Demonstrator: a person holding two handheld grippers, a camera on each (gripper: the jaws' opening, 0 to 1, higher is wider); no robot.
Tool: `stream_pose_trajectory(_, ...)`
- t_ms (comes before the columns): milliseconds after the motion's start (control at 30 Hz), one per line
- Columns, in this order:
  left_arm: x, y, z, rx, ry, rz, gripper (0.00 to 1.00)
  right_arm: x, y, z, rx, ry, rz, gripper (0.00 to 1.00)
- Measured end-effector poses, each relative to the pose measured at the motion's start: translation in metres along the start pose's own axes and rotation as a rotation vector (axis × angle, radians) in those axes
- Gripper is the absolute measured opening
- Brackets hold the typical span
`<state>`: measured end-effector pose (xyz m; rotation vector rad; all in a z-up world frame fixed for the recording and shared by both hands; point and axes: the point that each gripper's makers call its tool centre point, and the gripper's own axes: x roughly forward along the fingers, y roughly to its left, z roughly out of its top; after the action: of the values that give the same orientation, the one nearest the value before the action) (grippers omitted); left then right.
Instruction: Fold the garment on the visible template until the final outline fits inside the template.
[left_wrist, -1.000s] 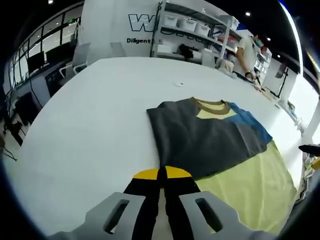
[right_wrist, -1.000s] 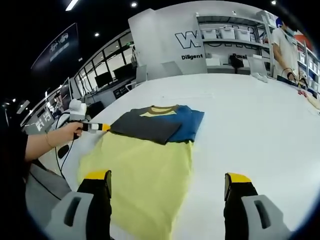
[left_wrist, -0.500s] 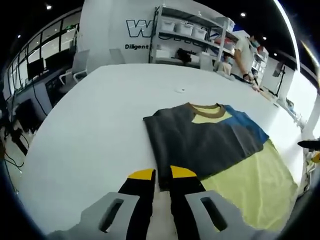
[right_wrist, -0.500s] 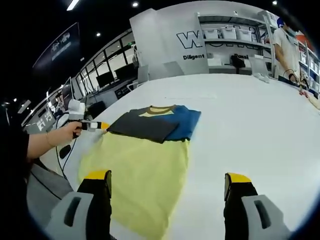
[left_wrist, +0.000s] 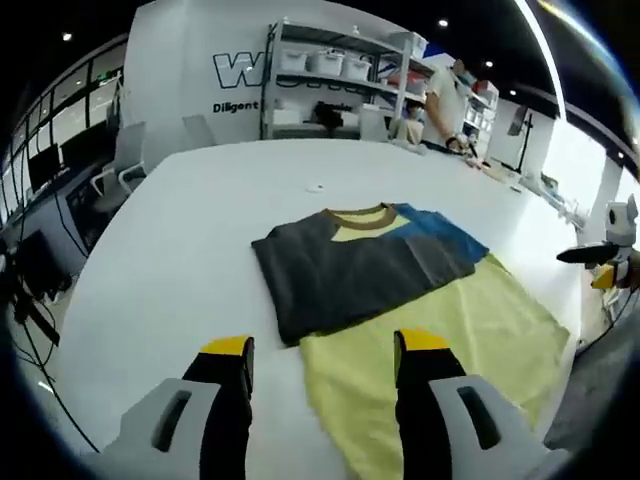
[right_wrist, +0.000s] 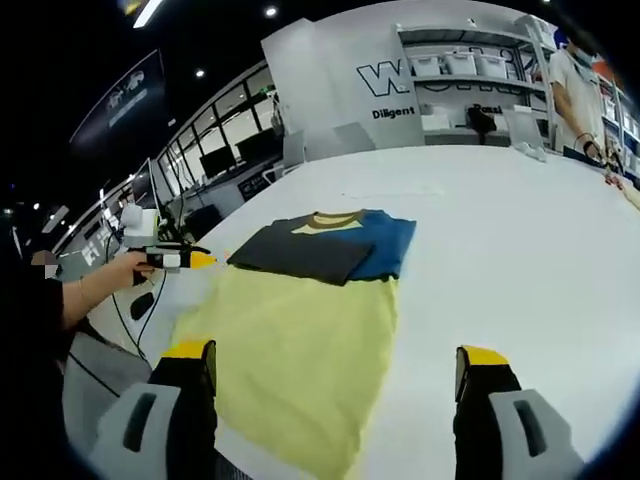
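One sleeve of the shirt (left_wrist: 400, 290) is folded inward; the yellow body remains unfolded. Both the left gripper (left_wrist: 325, 350) and the right gripper (right_wrist: 335, 360) are held spread, empty.

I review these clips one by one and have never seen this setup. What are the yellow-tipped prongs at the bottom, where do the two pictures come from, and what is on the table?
No robot here: a person holds a pair of tongs in each hand, with a camera riding on each. The prongs are each pair's own jaws. In the left gripper view, the left tongs stand open and hold nothing. In the right gripper view, the right tongs are open too, also empty. On the white table lies a T-shirt: yellow body, grey and blue sleeves folded across the chest. At that view's left edge, the person's hand holds the left tongs beside the shirt.
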<state>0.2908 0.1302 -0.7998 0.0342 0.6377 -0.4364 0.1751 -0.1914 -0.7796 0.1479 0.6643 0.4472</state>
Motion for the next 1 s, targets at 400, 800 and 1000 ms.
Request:
stream_pose_trajectory(400,-0.027,-0.023,-0.029,0.040,0.062,-0.080,0.78,0.002,0.015,-0.016,-0.015,0.065,0.038,0.99)
stream_pose_trajectory(800,-0.049,-0.037,-0.068,0.091,0.167,-0.140,0.87,0.004,0.020,-0.039,-0.029,0.127,0.025,0.99)
stream_pose_trajectory(1000,-0.055,-0.043,-0.078,0.080,0.186,-0.154,0.80,0.003,0.019,-0.052,-0.042,0.167,-0.001,0.96)
